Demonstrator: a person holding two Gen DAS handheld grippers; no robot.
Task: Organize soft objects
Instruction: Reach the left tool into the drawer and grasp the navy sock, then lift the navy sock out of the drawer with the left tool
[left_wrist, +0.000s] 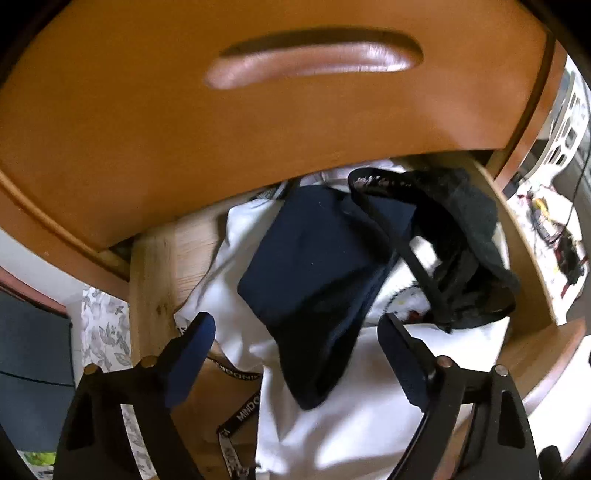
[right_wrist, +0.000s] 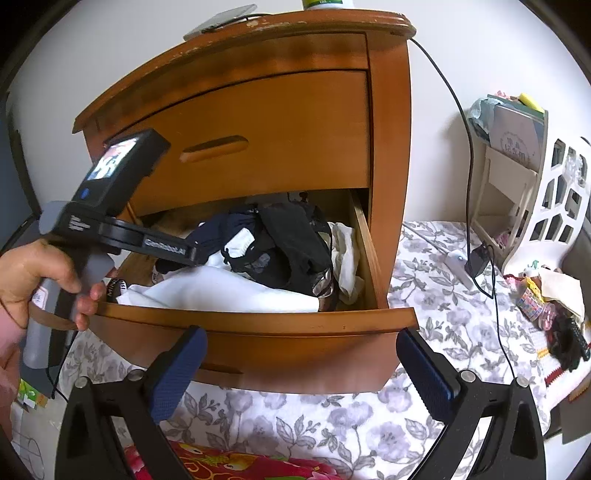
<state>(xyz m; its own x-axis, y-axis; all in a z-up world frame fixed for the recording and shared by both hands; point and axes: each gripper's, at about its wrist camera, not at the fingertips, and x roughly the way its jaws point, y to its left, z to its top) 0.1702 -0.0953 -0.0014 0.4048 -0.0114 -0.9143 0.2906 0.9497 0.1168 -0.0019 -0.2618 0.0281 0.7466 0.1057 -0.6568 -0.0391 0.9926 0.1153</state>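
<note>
Left gripper (left_wrist: 297, 354) spread wide, angled down into open lower drawer (right_wrist: 258, 321), straddling navy garment (left_wrist: 314, 280) on white cloth (left_wrist: 351, 406), not pinching. Right gripper (right_wrist: 301, 373) spread, empty, parked outside drawer front, likely clearing access.

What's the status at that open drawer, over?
Left gripper open over navy garment, nothing gripped. Right gripper open, empty, outside the drawer. Black lacy garment tangled alongside.
</note>
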